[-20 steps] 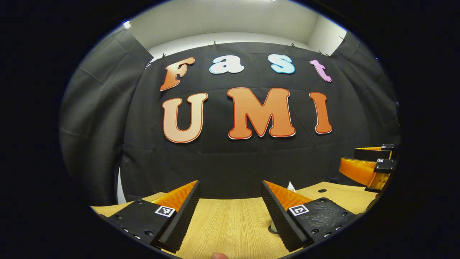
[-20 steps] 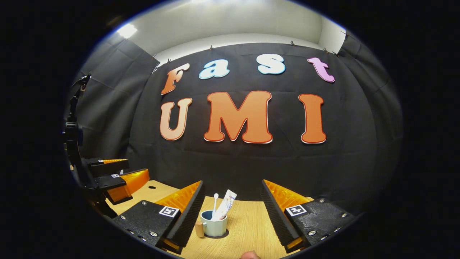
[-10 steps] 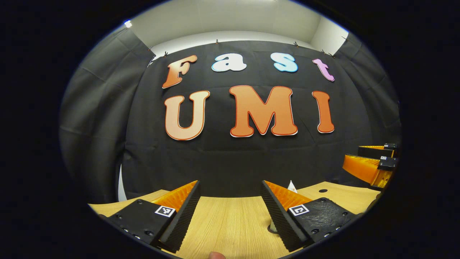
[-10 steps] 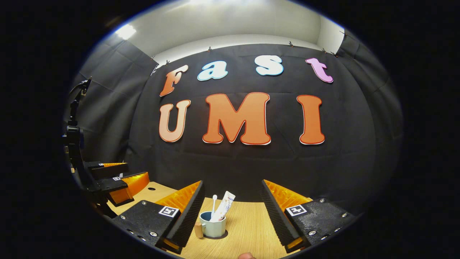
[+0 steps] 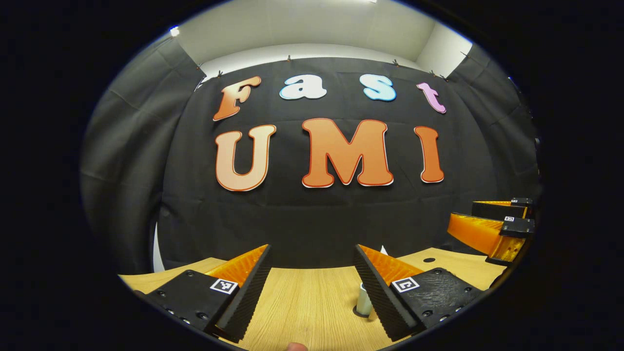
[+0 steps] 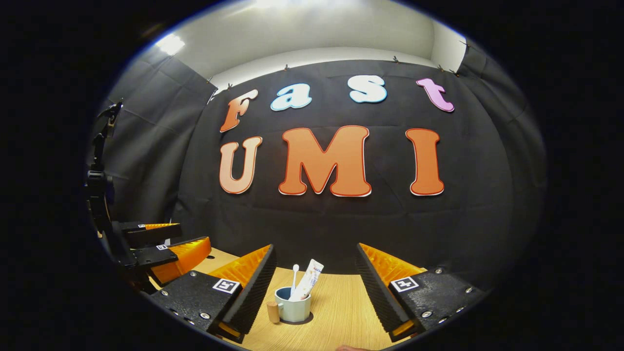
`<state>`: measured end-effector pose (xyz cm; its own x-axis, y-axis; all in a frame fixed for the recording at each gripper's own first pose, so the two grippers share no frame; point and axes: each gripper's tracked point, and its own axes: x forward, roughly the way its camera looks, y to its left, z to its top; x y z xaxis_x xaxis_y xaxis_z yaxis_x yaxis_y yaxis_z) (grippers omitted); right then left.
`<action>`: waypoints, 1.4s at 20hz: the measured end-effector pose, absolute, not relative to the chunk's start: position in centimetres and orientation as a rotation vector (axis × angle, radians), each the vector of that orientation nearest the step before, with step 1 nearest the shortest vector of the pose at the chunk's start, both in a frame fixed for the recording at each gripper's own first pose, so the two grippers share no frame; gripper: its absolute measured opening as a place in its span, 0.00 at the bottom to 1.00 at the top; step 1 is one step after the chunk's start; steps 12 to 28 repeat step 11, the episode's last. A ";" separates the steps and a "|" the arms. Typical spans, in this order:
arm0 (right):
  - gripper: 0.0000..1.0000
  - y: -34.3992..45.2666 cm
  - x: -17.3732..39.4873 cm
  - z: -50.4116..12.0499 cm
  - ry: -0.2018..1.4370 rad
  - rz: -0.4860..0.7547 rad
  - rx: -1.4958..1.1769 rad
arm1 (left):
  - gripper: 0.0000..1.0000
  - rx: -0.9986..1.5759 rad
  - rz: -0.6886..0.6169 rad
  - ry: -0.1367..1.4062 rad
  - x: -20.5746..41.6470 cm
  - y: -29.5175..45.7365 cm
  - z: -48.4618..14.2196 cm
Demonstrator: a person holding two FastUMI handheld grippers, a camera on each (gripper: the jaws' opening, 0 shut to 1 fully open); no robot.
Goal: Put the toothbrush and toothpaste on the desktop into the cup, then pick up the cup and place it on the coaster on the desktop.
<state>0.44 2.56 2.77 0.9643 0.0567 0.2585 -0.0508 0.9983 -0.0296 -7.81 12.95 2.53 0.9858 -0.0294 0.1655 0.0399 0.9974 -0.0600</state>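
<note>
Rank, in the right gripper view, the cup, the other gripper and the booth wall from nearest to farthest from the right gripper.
1. Cup: on the desktop, just ahead between the open fingers.
2. Left gripper: off to the left, open.
3. Booth wall: behind the desk, farthest.

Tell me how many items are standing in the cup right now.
2: the toothbrush and, right beside it, the toothpaste, both leaning in the cup. Anything lower inside is hidden.

Nothing legible: the toothpaste (image 6: 309,282) tube's print is too small, and the jaws carry only square markers.
</note>
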 end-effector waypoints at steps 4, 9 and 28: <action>0.97 2.0 0.4 2.7 -0.260 0.039 -0.010 | 0.99 -0.046 -0.041 -0.163 -8.0 12.6 2.4; 0.97 1.6 0.2 2.7 -0.264 0.036 0.021 | 0.99 -0.062 -0.040 -0.146 -7.6 12.7 1.9; 0.97 1.6 0.4 2.4 -0.259 0.035 0.023 | 1.00 -0.062 -0.034 -0.145 -7.6 12.8 1.9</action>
